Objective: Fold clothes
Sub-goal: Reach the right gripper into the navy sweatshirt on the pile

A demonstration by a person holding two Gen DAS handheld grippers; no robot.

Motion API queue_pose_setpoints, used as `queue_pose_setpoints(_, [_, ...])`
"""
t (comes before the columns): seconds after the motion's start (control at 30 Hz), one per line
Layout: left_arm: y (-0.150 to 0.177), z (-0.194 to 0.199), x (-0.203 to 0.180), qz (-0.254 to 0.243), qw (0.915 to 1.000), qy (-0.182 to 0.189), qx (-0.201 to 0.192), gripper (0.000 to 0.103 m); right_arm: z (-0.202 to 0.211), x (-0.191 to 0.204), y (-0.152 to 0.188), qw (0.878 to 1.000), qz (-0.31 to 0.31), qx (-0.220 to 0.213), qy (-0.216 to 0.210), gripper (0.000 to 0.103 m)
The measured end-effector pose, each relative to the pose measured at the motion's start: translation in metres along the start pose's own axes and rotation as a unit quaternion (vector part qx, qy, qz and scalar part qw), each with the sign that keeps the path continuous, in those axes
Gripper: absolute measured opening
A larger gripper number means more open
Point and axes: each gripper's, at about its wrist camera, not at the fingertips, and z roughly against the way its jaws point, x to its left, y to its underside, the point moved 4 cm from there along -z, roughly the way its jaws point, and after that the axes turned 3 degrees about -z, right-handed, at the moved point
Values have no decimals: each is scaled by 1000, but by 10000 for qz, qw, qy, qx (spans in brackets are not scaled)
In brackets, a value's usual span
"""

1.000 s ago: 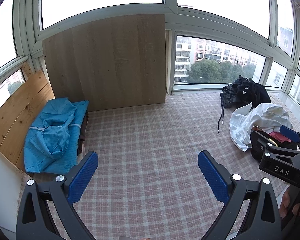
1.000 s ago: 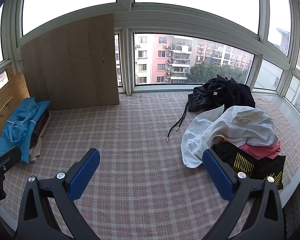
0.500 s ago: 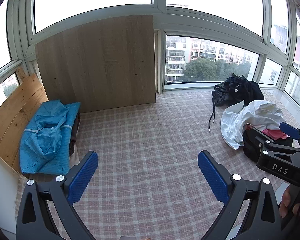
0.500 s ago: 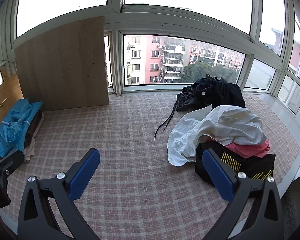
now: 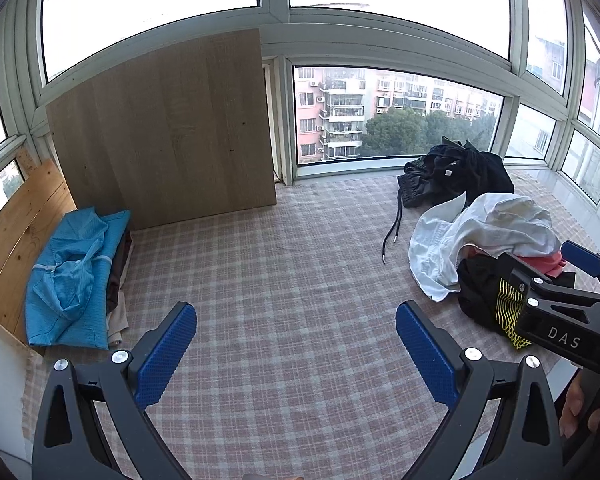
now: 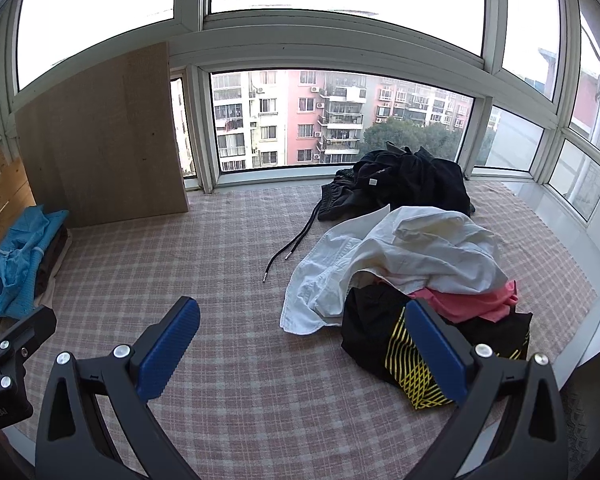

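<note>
A heap of loose clothes lies at the right of the checked cloth (image 6: 228, 264): a white shirt (image 6: 412, 256) on top, a pink garment (image 6: 472, 300) under it, a black garment with yellow print (image 6: 384, 332) in front, and a black drawstring garment (image 6: 404, 184) behind. A folded blue garment (image 5: 72, 276) tops a stack at the left. My left gripper (image 5: 296, 344) hangs open over bare cloth. My right gripper (image 6: 300, 340) is open too, its right finger in front of the black and yellow garment. Neither holds anything.
A wooden board (image 5: 168, 136) leans against the window at the back left, and a wooden panel (image 5: 16, 224) stands behind the blue stack. Window frames ring the surface. A hand (image 5: 576, 408) shows at the lower right of the left wrist view.
Both cameras have swung right and come nearer the heap, so the loose clothes sit larger and more central. Both grippers stay open.
</note>
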Motion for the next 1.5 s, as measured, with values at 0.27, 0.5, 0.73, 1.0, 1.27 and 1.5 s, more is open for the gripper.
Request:
queue_pose_setpoints(0.27, [-13,-10,-47,-79,9999,107,13,101,-10,-49,-13,9999,-136,-102,2,103])
queue_pose_setpoints(0.5, [-27,-21,-80,-179,9997,140,-3,101,-23,-81,-28,9996,-183,-199,31,103])
queue_pose_setpoints(0.73, [-53,-32,-99,-141,9994,-272,-131,101,-39,-104,-43,9996,-143,-231,25,103])
queue_pose_setpoints(1.0, [-73,-37,-109,-100,9979,-619,-171,101,-59,-107,-52,9998,-77,-178,-107,103])
queue_pose_setpoints(1.27, [-84,-44,-110,-161,9926,-1169,-292,101,-72,-94,-63,9994,133,-185,-267,103])
queue_pose_setpoints(1.5, [-83,-56,-107,-166,9912,-1301,-177,101,-83,-83,-70,9987,329,-165,-353,103])
